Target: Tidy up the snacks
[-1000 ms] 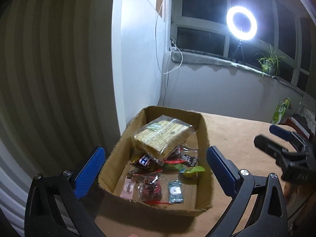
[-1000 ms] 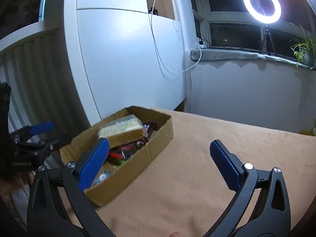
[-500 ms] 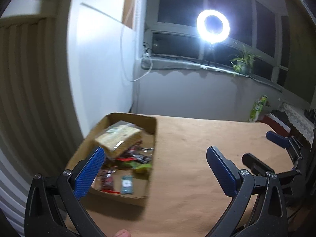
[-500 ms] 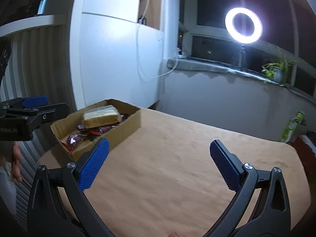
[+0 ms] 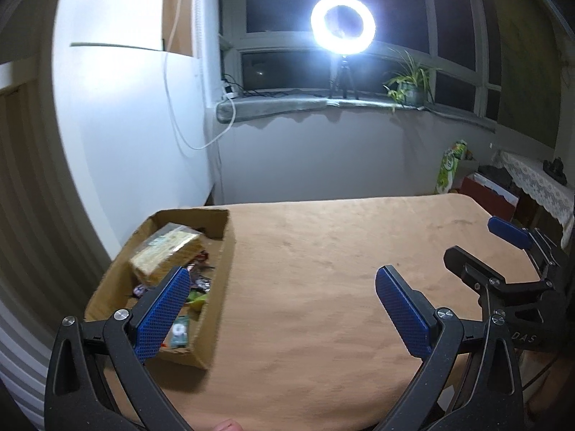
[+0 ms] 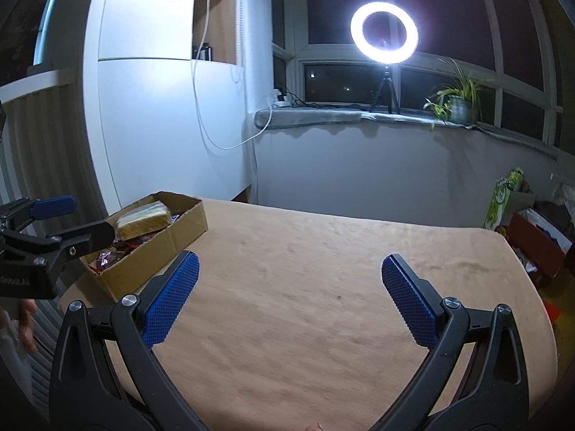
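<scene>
A cardboard box (image 5: pixel 219 269) sits at the table's left edge and holds a yellow cracker pack (image 5: pixel 165 255) on top of several small wrapped snacks (image 5: pixel 179 332). The box also shows in the right wrist view (image 6: pixel 179 237) with the cracker pack (image 6: pixel 143 221). My left gripper (image 5: pixel 284 309) is open and empty, near the front edge, right of the box. My right gripper (image 6: pixel 287 298) is open and empty over the bare table. The right gripper shows at the right of the left wrist view (image 5: pixel 503 248); the left gripper shows at the left of the right wrist view (image 6: pixel 61 219).
The tan table (image 5: pixel 323 251) stands against a grey wall. A ring light (image 5: pixel 343 23) and a potted plant (image 5: pixel 408 82) stand on the windowsill. A white cabinet (image 6: pixel 151 107) is at the left. A green bag (image 5: pixel 451 168) and red box (image 5: pixel 488 194) are beyond the table's right edge.
Both grippers have pulled back and turned right, away from the box. The box has shifted to the left in both views. Both stay open and empty.
</scene>
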A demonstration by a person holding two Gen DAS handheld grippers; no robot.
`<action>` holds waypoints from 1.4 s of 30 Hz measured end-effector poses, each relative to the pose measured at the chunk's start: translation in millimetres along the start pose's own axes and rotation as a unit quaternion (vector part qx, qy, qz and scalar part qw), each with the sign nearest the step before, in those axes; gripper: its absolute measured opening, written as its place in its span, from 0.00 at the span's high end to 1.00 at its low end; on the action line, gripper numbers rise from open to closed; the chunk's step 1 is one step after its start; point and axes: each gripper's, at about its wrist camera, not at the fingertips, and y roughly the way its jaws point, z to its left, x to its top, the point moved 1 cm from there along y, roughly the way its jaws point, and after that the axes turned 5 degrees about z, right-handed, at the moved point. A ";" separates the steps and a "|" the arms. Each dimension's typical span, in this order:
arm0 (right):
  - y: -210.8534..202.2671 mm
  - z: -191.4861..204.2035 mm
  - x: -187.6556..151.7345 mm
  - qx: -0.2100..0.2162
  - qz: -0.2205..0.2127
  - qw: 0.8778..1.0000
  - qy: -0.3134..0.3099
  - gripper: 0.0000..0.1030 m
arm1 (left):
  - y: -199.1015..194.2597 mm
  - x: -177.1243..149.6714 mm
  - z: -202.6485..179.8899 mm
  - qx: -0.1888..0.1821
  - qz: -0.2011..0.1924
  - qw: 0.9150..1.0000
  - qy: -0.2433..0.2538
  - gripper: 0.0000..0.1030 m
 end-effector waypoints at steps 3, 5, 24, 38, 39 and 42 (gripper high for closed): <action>-0.8 -11.1 -3.7 0.001 0.002 1.000 0.009 0.00 | 2.5 -0.3 -11.1 -0.004 0.004 1.000 0.002 0.01; -2.4 -18.3 -5.4 0.000 0.001 1.000 0.014 0.00 | 4.8 0.4 -17.4 -0.007 0.007 1.000 0.000 0.01; -9.1 -58.9 -13.2 -0.005 0.008 0.999 0.047 0.00 | 6.1 -10.4 -48.6 0.029 0.022 0.999 -0.003 0.01; -9.5 -43.5 -11.0 -0.005 0.009 1.000 0.026 0.00 | 3.5 -17.4 -26.7 0.019 0.030 0.999 -0.034 0.01; -9.8 -42.1 -10.7 -0.005 0.009 1.000 0.025 0.00 | 2.9 -17.9 -25.4 0.021 0.029 0.999 -0.034 0.01; -9.7 -38.4 -9.8 -0.005 0.010 1.000 0.022 0.00 | 2.0 -18.7 -22.7 0.026 0.028 0.999 -0.035 0.01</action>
